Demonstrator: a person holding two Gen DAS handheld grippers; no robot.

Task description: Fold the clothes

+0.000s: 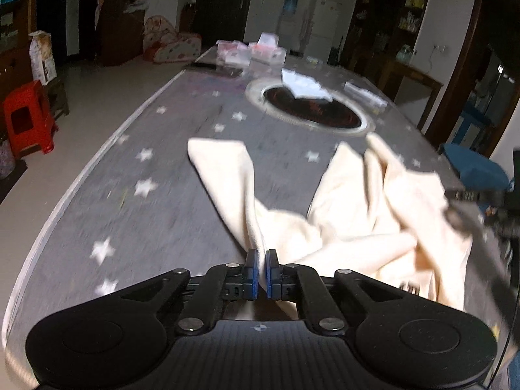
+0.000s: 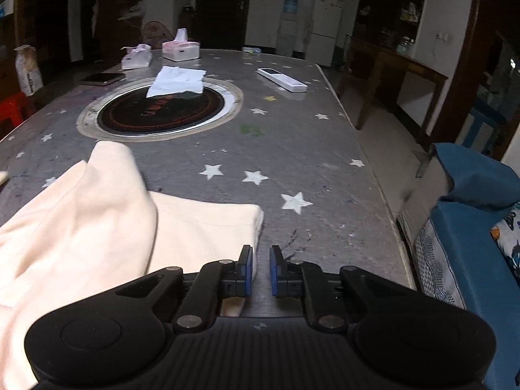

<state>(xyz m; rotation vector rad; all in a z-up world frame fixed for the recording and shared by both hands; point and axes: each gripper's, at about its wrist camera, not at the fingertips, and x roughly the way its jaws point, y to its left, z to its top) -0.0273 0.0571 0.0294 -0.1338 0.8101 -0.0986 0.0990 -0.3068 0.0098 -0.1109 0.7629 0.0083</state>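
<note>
Left wrist: my left gripper (image 1: pixel 262 268) is clenched on a pinch of the cream garment (image 1: pixel 357 214), which drapes limp over the star-patterned table (image 1: pixel 130 162). Soft, light, no stiffness; I judge it will sag wherever unsupported.

Right wrist: my right gripper (image 2: pixel 261 268) is released, jaws apart, holding nothing. The garment's flat corner (image 2: pixel 250 214) lies just beside it; probably the best hold is that hemmed edge.

On the star-patterned table (image 2: pixel 292 149): round cooktop (image 2: pixel 161 110), white paper (image 2: pixel 178 79), remote (image 2: pixel 282 80), phone (image 2: pixel 102 78), two tissue boxes (image 2: pixel 180 49). Beside it: blue chair (image 2: pixel 468 214). Farther off: red stool (image 1: pixel 27 118), fridge (image 2: pixel 325 27).
</note>
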